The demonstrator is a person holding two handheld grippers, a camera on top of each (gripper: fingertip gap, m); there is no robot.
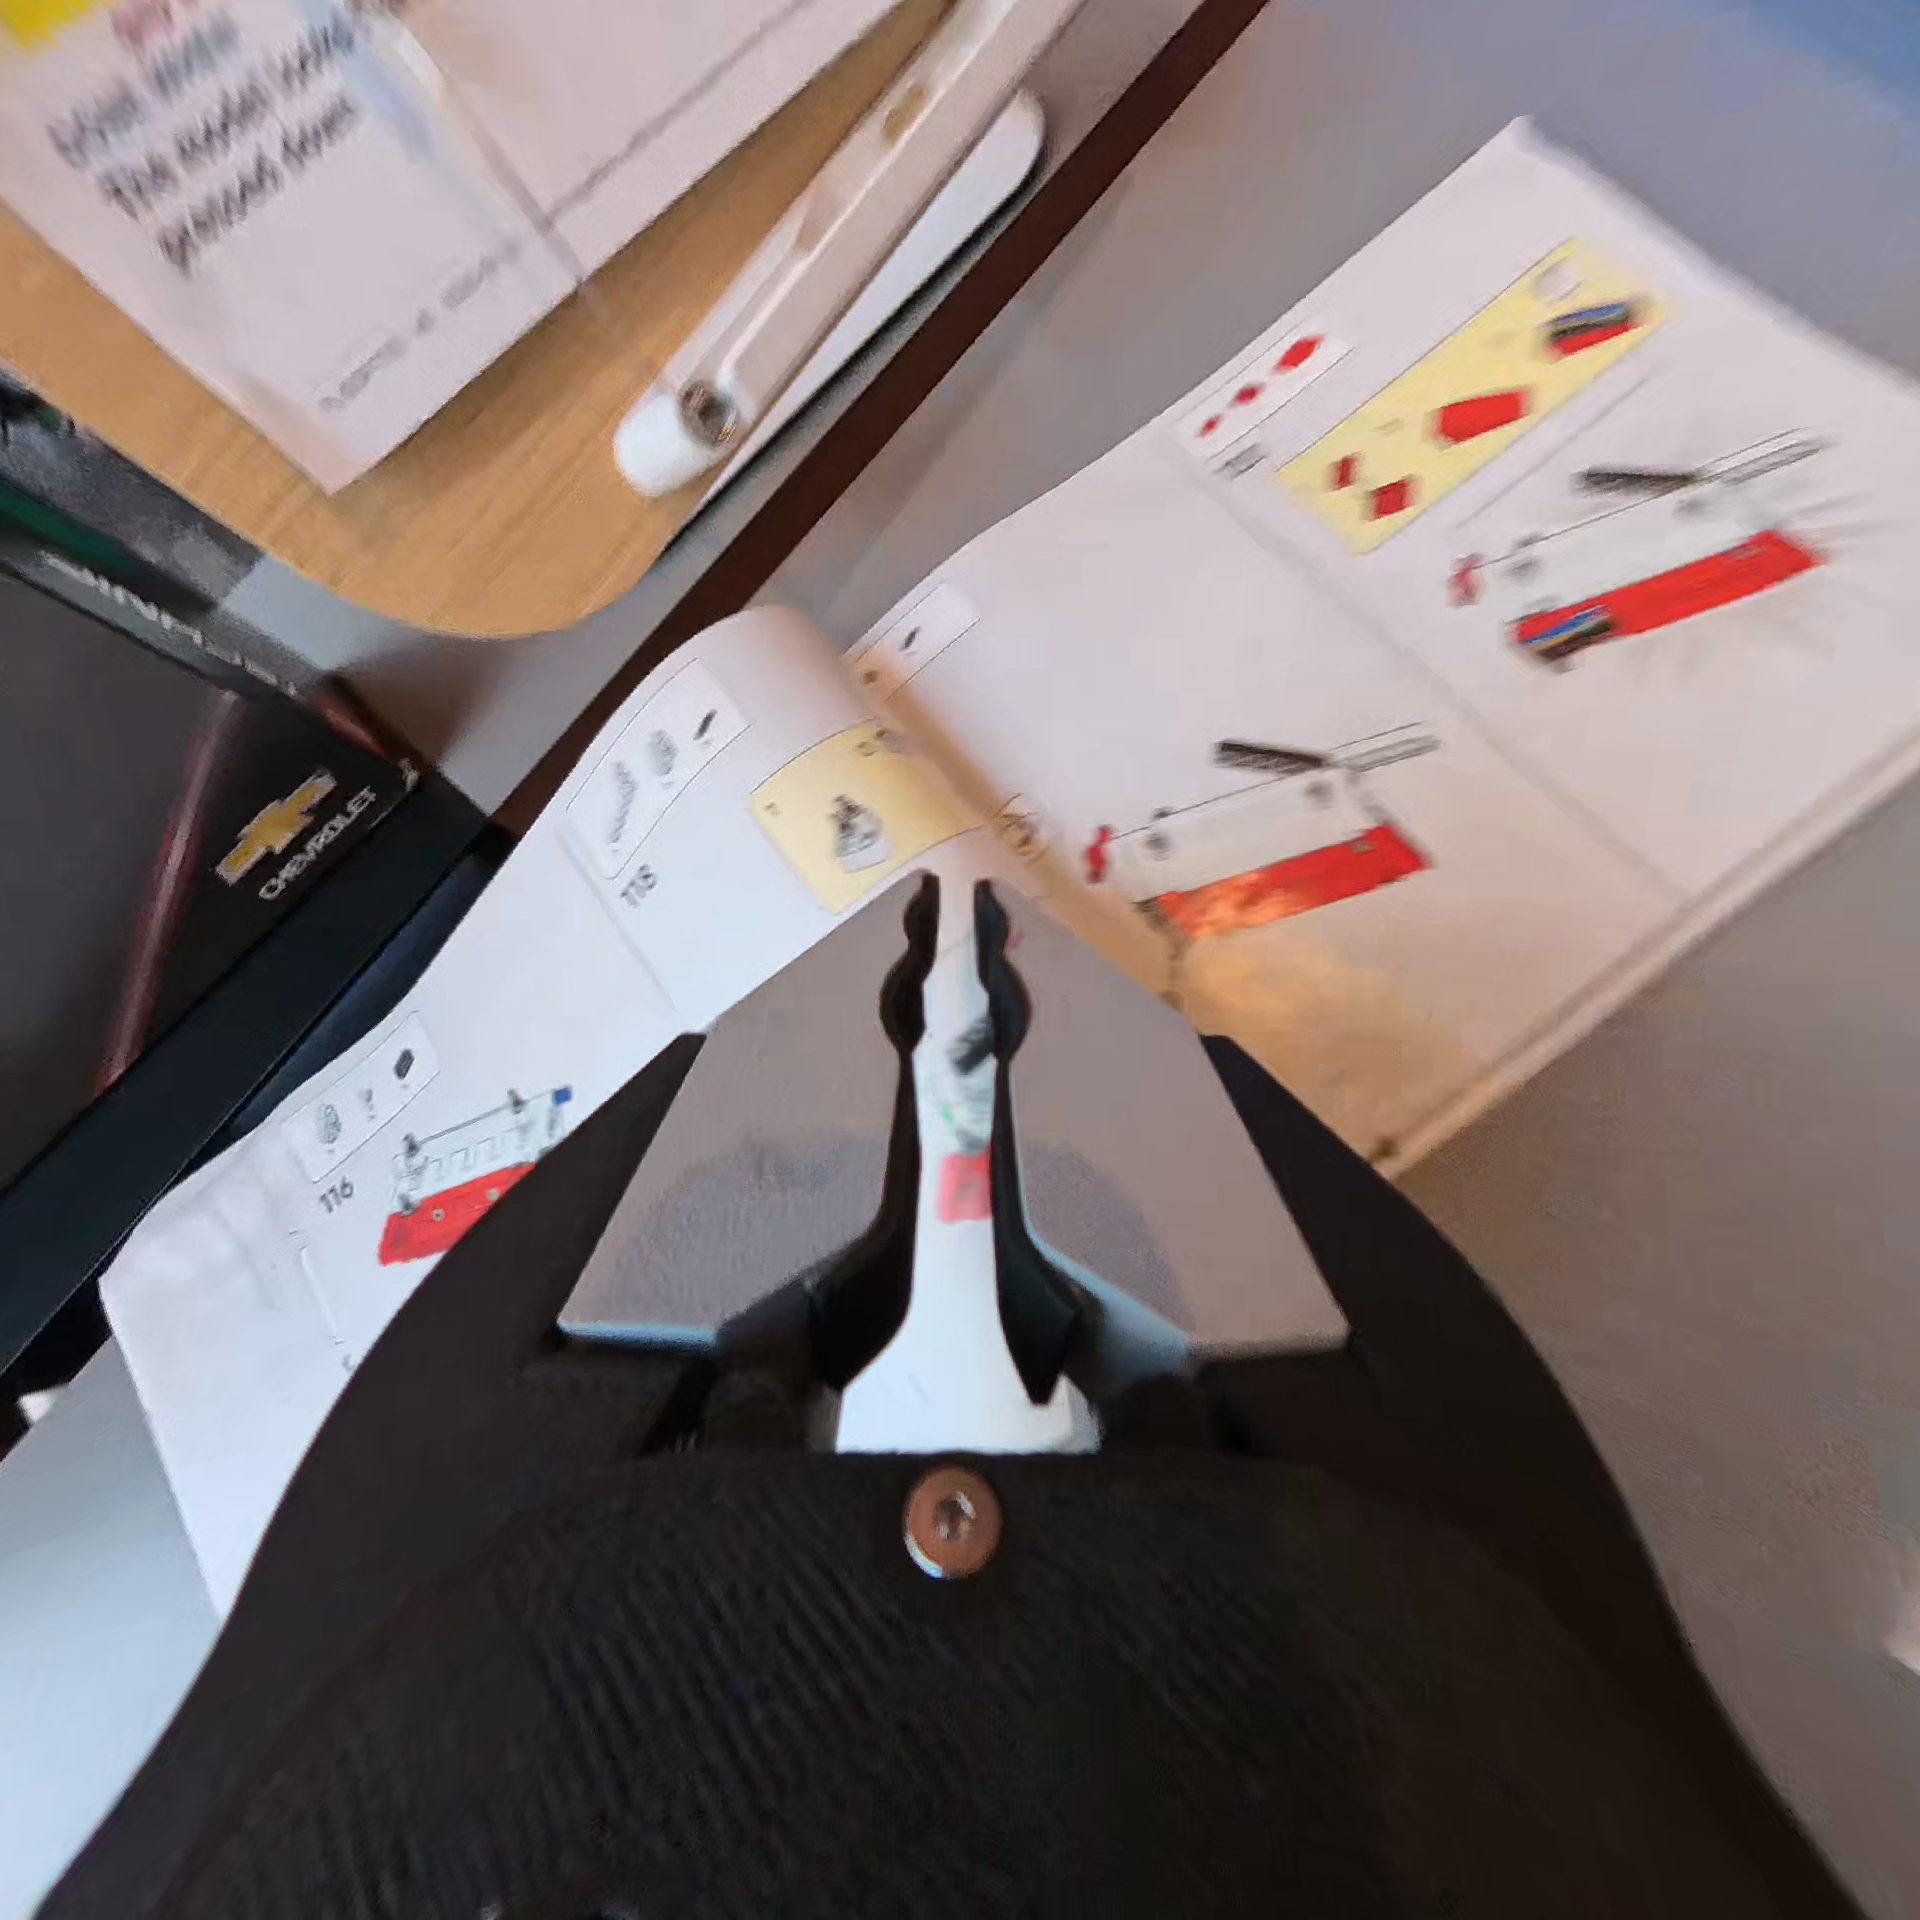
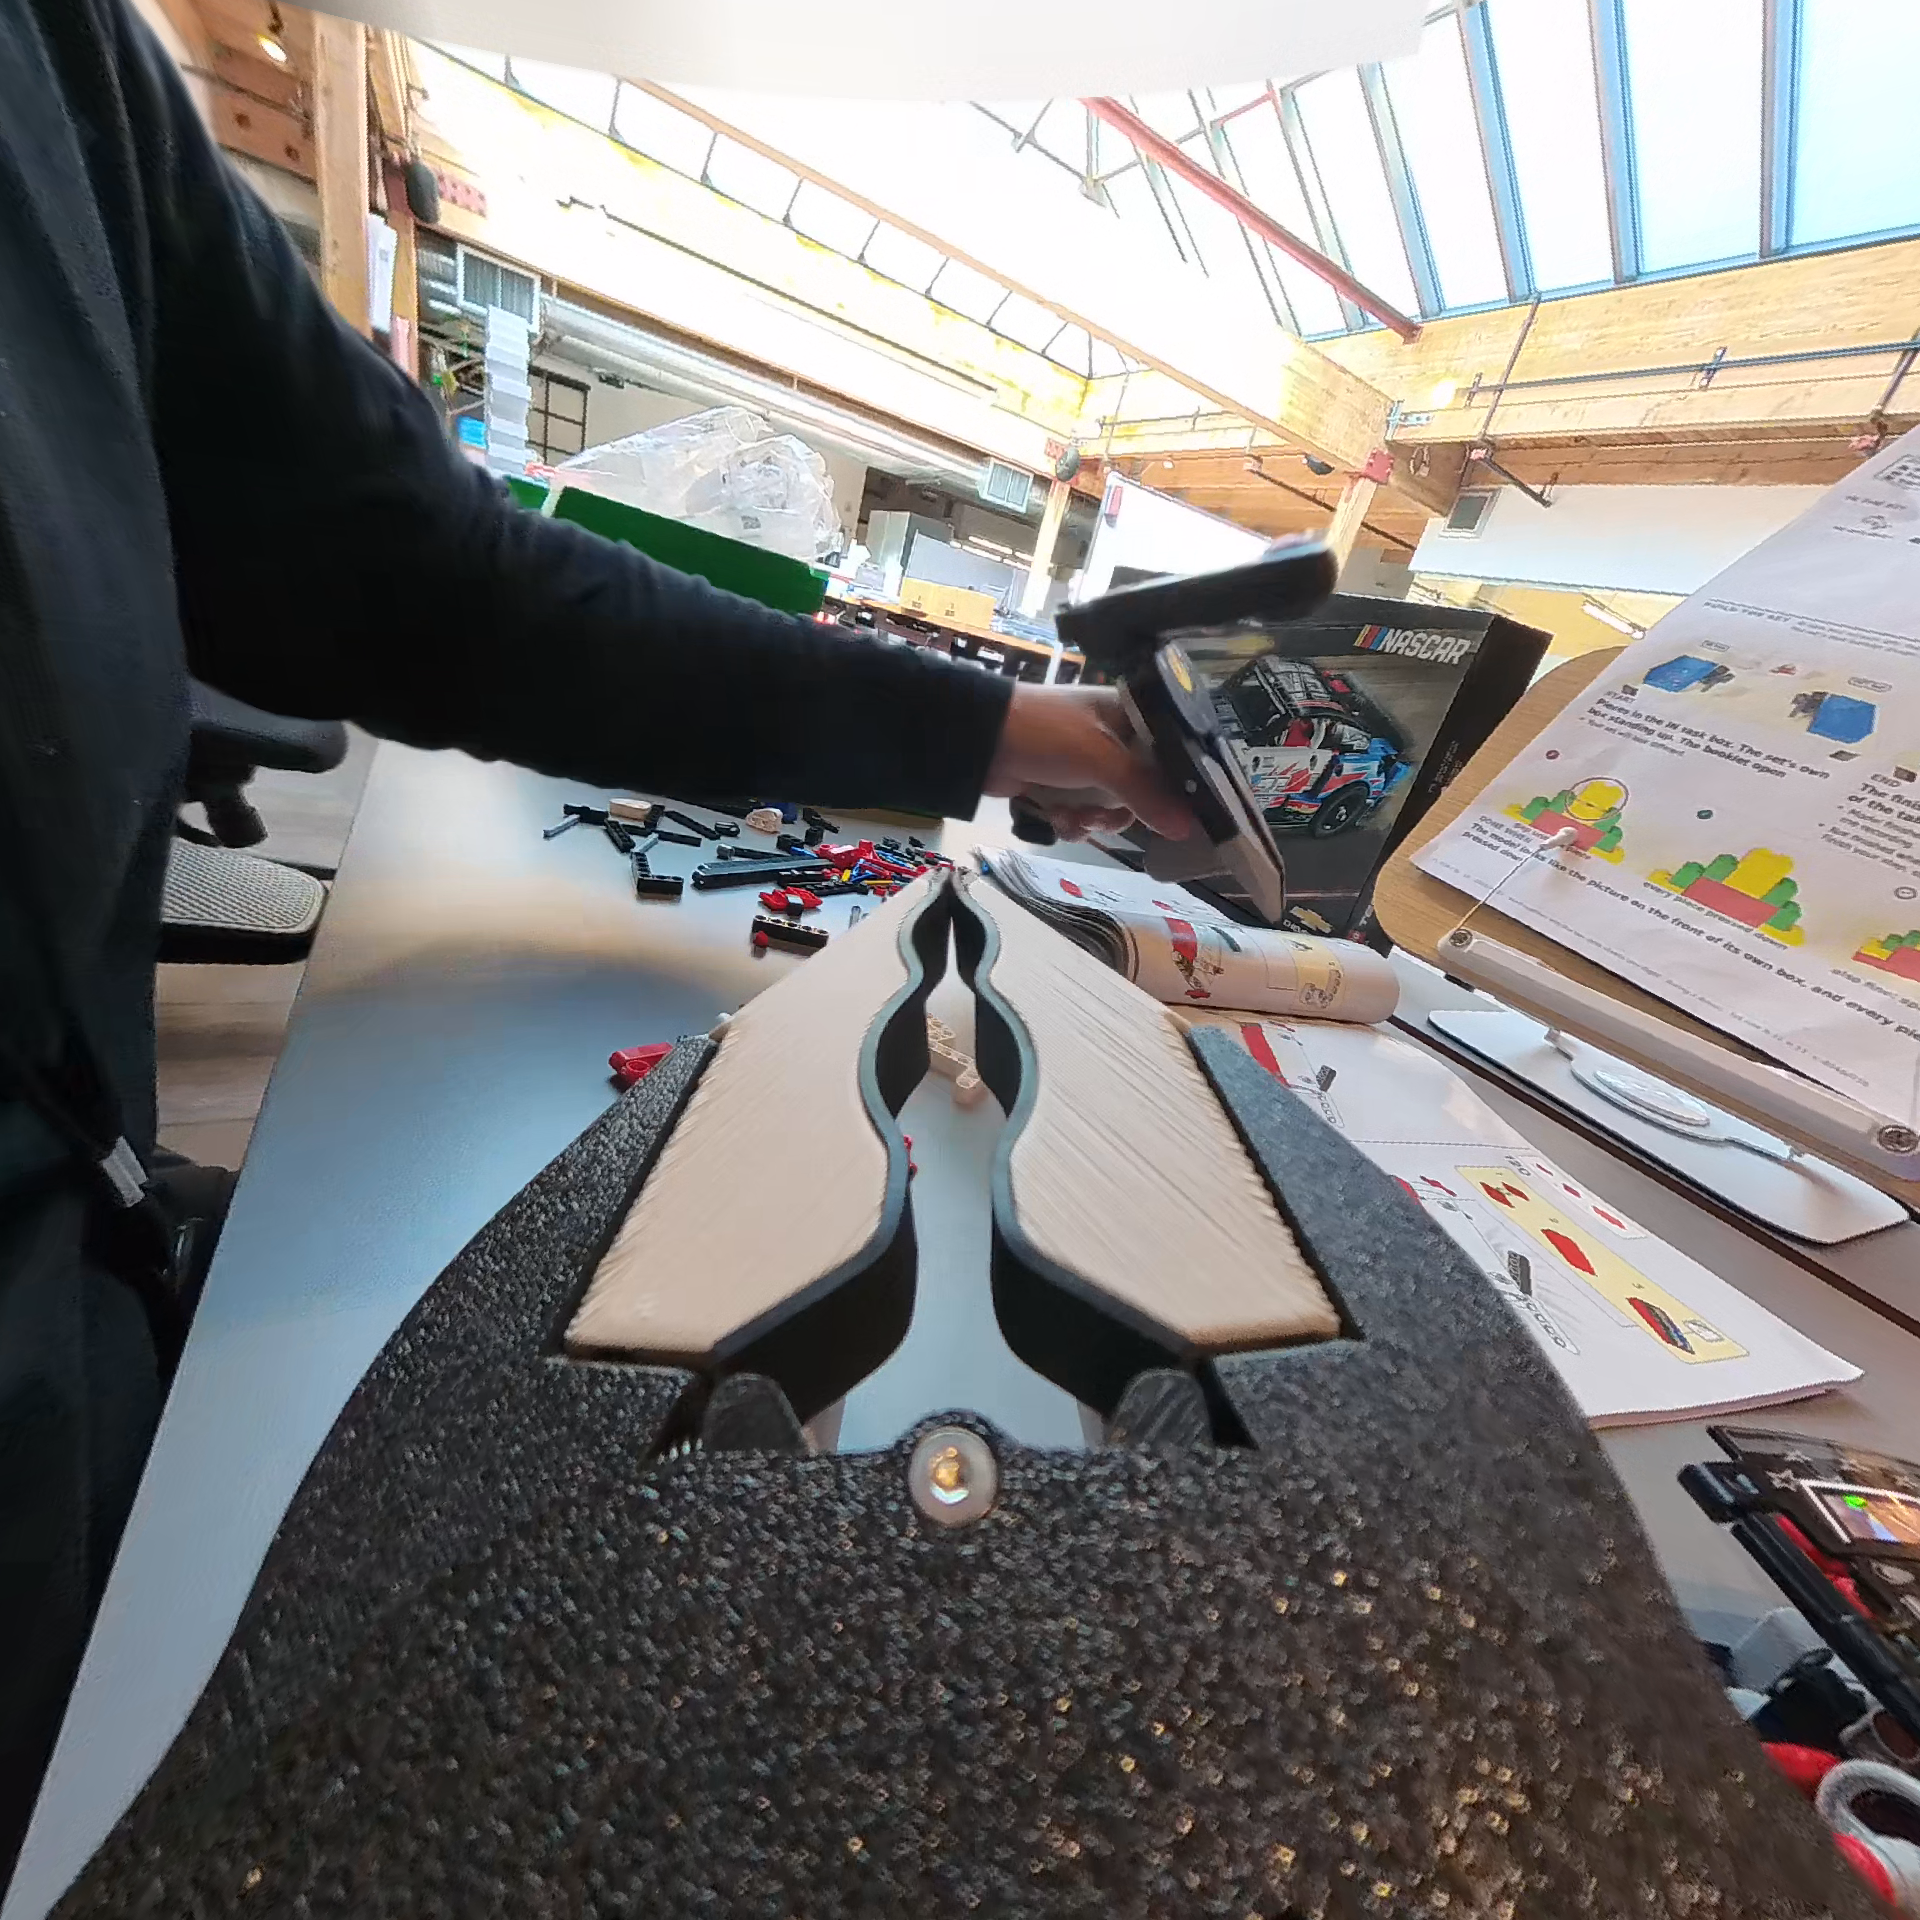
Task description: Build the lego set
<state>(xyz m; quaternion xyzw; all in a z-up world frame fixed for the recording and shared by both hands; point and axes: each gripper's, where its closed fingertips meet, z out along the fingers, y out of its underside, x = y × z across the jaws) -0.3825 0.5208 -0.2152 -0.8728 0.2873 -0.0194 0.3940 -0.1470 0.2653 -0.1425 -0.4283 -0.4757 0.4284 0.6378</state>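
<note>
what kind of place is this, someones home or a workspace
Probably a shared workshop or loft office: skylights over timber beams, long grey tables, an office chair and stacked storage bins.

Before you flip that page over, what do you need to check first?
1. Left gripper pinches the page: ok, paper sits between its fingers.
2. Only one page pinched: cannot tell.
3. Rest of the booklet lies open and flat: ok.
4. Right gripper is free to help: ok, shut with nothing in it.
5. Pieces are off the booklet: ok, the pile lies beside it on the table.
</note>
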